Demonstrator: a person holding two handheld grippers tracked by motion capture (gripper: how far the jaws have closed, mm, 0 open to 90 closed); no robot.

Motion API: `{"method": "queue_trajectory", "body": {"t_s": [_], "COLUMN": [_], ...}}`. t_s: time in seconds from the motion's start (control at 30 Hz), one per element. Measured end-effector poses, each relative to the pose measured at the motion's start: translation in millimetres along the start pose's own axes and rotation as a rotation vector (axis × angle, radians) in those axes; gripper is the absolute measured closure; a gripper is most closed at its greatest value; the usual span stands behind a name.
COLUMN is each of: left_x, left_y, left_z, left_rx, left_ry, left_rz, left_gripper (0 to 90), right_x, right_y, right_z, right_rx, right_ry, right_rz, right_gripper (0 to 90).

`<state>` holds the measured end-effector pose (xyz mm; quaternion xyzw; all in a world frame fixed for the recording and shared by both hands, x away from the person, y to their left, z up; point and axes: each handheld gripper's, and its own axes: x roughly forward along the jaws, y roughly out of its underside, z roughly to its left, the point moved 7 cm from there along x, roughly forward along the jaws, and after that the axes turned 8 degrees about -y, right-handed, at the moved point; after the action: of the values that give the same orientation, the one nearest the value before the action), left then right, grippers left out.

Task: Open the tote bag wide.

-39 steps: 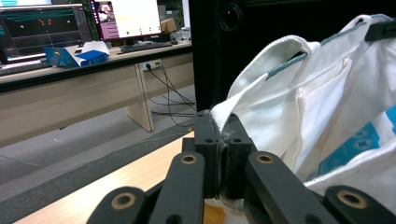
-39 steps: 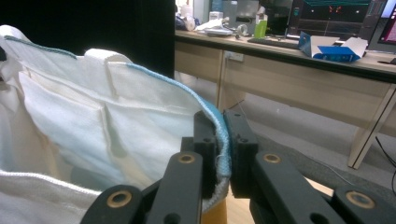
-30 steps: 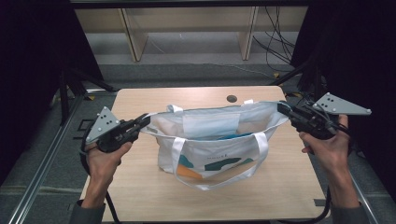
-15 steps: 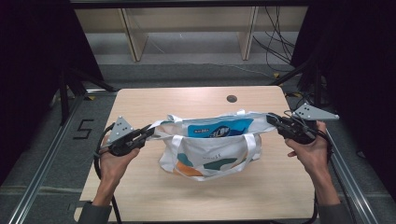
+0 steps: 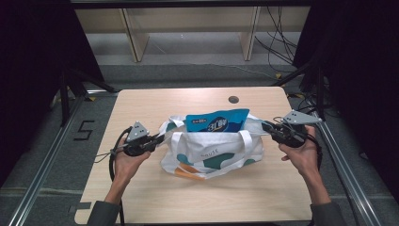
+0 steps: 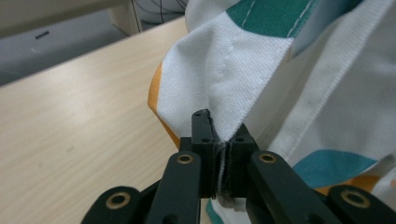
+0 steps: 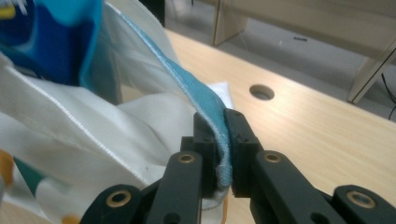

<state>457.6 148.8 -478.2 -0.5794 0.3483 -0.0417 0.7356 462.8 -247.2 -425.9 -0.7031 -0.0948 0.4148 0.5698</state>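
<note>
The table point(image 5: 141, 197) carries a white tote bag point(image 5: 214, 153) near its middle, slumped, with a blue snack packet point(image 5: 217, 121) standing out of its mouth; the likeliest trouble, I judge, is that the packet tips out or the bag flops sideways if the two ends are let down unevenly, since the soft cloth gives it no support. The left gripper point(image 6: 219, 158) is pressed together on the bag's white edge point(image 6: 219, 88); the right gripper point(image 7: 222, 149) pinches the blue-lined rim point(image 7: 205, 105) at the opposite end; a thin hold could slip off either hem. Beyond the bag a round hole point(image 5: 233, 100) sits in the tabletop, well apart; nothing stands in the way.
</note>
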Motion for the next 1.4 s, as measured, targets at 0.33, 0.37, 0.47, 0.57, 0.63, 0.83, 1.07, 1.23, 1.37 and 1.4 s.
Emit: {"method": "queue_trajectory", "body": {"t_s": [0.33, 0.37, 0.47, 0.57, 0.63, 0.83, 1.07, 1.23, 1.37, 1.4], "left_x": [26.4, 26.4, 32.6, 34.9, 38.6, 43.1, 32.7, 7.5, -8.7, -13.9], "left_y": [25.0, 25.0, 29.9, 35.3, 44.4, 53.6, 44.9, 32.9, 16.1, 9.5], "left_z": [-6.9, -6.9, -8.8, -7.4, -7.3, -6.9, -5.8, -0.8, 1.1, -0.7], "left_rx": [0.030, 0.030, -0.004, 0.021, -0.021, -0.053, -0.075, -0.126, -0.210, -0.220], "left_ry": [0.030, 0.030, 0.033, 0.039, 0.042, 0.047, 0.042, 0.030, 0.059, 0.068], "left_rz": [0.103, 0.103, 0.101, 0.124, 0.147, 0.179, 0.165, 0.187, 0.127, 0.106], "left_gripper": [85.0, 85.0, 85.0, 85.1, 85.0, 85.0, 71.1, 41.4, 39.1, 39.0], "right_x": [29.5, 29.5, 37.0, 41.6, 49.9, 66.9, 62.6, 32.7, 10.1, 0.6], "right_y": [36.2, 36.2, 46.2, 51.6, 62.1, 87.7, 85.8, 51.1, 26.4, 17.5], "right_z": [-4.6, -4.6, -3.8, -4.4, -4.3, -3.7, -4.6, -14.0, -9.1, -4.6], "right_rx": [-0.002, -0.002, 0.014, 0.010, 0.011, 0.031, 0.058, 0.129, 0.142, 0.130], "right_ry": [-0.011, -0.011, -0.022, -0.014, -0.015, -0.029, -0.028, -0.035, -0.061, -0.082], "right_rz": [0.118, 0.118, 0.151, 0.169, 0.208, 0.295, 0.294, 0.123, 0.013, 0.000], "right_gripper": [84.8, 84.8, 84.8, 84.8, 84.8, 84.9, 83.5, 67.0, 63.4, 62.0]}}
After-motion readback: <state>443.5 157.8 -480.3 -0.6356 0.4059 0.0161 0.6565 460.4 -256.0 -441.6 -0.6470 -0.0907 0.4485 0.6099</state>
